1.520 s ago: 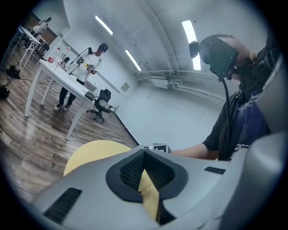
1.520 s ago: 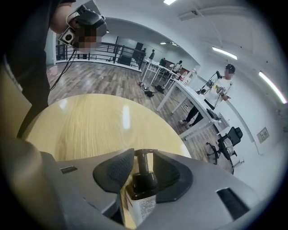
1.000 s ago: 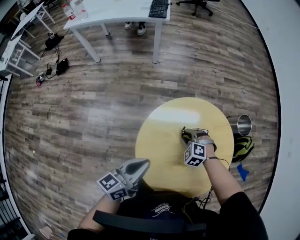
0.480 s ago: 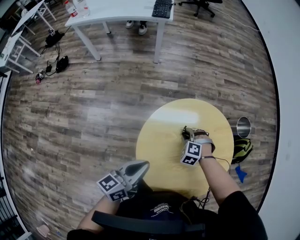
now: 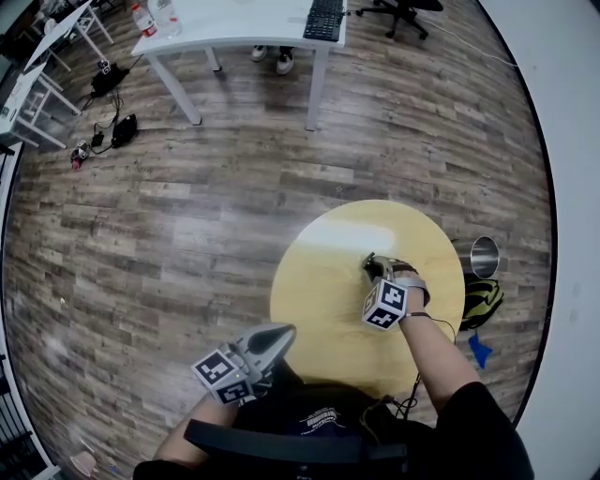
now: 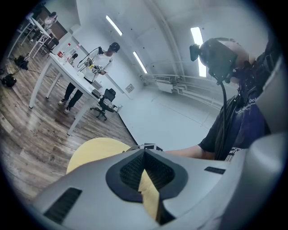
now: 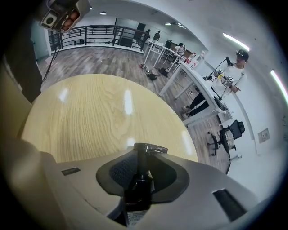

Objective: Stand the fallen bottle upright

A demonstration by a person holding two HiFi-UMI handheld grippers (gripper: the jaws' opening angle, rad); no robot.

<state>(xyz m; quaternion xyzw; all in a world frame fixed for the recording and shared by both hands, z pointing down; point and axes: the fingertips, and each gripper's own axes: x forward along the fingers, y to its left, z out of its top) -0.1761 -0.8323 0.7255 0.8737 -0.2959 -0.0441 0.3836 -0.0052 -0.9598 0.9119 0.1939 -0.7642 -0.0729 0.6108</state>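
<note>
Round yellow bench [image 5: 323, 281] on wood-plank floor [image 5: 187, 216]; white desk [image 5: 244, 19] beyond. The right gripper [image 5: 375, 267] is at mid-bench, jaws just closed onto the dark bottle [image 7: 137, 193]. The left gripper [image 5: 279, 332] is off the bench edge, jaws together

Right gripper [image 5: 373, 266], angled down, has just been closing on bottle [image 7: 137, 188]; left gripper [image 5: 279, 332] closed.

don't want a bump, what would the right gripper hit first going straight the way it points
Likely the yellow table top, just beyond the bottle between the jaws of the right gripper, which have just been closing.
</note>
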